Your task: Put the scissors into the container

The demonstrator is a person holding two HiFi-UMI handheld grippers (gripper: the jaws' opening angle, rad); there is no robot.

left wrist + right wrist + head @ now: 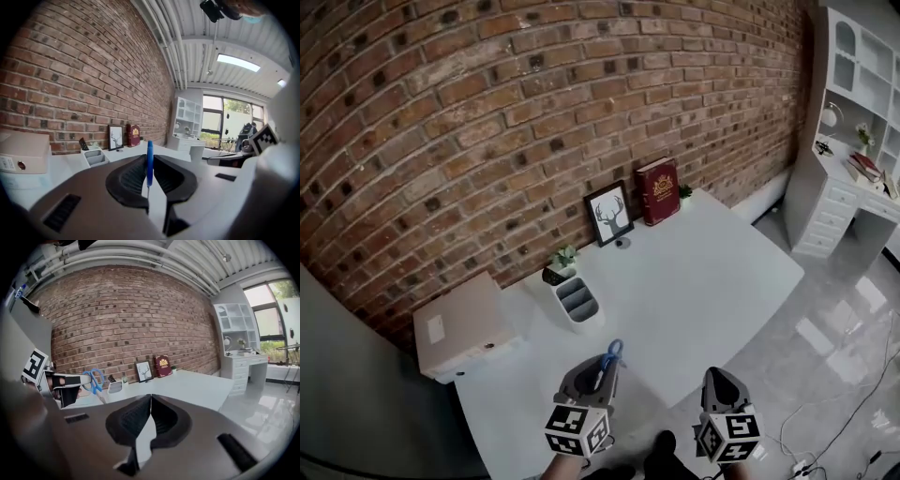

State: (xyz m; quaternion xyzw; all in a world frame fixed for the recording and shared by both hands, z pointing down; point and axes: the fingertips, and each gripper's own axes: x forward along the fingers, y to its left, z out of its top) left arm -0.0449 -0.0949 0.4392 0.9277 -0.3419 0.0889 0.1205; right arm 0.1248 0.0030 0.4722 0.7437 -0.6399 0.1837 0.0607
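Well, over on the left, my left gripper (pixel 600 370) is clamped on the blue-handled metal scissors (pixel 612 352), whose loops stick out past the jaw tips above the near edge of the white tabletop (pixel 703 281). Beyond them, apart from the scissors, stands the pale grey compartmented plastic container (pixel 577 302). On the right, my right gripper (pixel 719 382) has its jaws pressed together, empty.

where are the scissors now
Head view, bottom centre: the scissors sit clamped in the left gripper, over the table edge, short of the container.
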